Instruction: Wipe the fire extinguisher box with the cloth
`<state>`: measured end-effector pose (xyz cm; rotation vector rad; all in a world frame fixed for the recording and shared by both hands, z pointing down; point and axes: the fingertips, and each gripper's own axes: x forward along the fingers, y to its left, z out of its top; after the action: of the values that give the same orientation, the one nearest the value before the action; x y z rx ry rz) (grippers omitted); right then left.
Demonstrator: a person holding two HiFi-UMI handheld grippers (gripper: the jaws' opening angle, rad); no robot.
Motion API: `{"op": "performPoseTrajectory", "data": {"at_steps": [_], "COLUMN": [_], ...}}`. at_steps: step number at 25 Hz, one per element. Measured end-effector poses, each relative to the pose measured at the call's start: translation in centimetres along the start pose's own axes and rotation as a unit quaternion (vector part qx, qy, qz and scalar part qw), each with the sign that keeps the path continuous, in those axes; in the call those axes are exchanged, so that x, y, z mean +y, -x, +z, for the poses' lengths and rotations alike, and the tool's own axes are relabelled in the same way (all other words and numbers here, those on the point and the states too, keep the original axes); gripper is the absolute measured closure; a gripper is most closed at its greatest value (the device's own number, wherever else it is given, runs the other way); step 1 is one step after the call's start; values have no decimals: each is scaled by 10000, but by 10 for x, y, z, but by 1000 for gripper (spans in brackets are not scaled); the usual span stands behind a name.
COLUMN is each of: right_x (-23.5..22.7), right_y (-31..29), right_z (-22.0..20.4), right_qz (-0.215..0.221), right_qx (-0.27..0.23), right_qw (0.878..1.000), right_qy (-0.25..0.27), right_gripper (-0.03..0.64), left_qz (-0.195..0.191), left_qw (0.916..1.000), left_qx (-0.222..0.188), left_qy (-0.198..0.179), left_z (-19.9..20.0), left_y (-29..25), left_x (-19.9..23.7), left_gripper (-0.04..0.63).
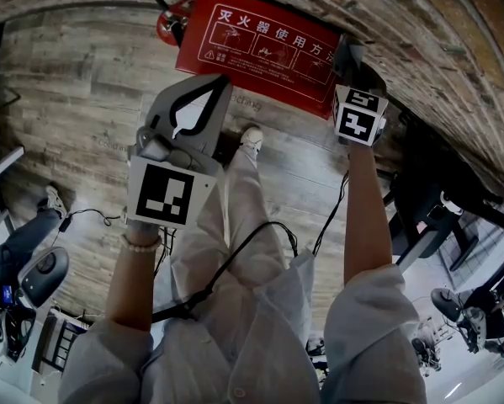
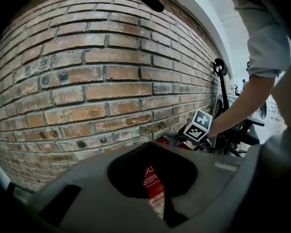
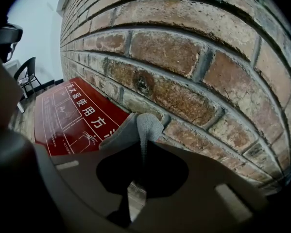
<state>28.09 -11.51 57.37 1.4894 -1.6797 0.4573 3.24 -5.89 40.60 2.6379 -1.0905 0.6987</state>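
Observation:
The red fire extinguisher box [image 1: 260, 45] with white print stands against the brick wall [image 1: 453, 49]. At its right end my right gripper [image 1: 346, 55] is shut on a grey cloth [image 3: 144, 125]. The cloth's fold rests on the box lid [image 3: 72, 113] where it meets the wall [image 3: 184, 47]. My left gripper [image 1: 224, 81] hangs over the floor just in front of the box, jaws together and nothing between them. In the left gripper view the box [image 2: 150, 178] shows through that gripper's [image 2: 157, 147] frame, and the right gripper's marker cube [image 2: 199, 125] is beyond.
A red extinguisher head [image 1: 169, 19] sticks out at the box's left end. The floor [image 1: 83, 91] is wooden planks. A scooter [image 1: 24, 268] stands at the left, dark chairs [image 1: 428, 200] at the right. A black cable [image 1: 260, 234] hangs by the person's legs.

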Motion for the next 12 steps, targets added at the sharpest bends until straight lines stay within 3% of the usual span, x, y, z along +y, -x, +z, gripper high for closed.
{"op": "performPoseTrajectory", "data": {"at_steps": [12], "right_x": [-1], "right_y": [1], "right_z": [1], "right_qz": [-23], "right_qx": [-24], "right_qw": [9999], "right_qy": [-106], "right_gripper": [592], "left_qz": [65], "left_qw": [10000], "left_qx": [-31], "left_qy": [5], "left_z": [-4], "left_y": [13], "left_x": [6], "left_gripper": [598]}}
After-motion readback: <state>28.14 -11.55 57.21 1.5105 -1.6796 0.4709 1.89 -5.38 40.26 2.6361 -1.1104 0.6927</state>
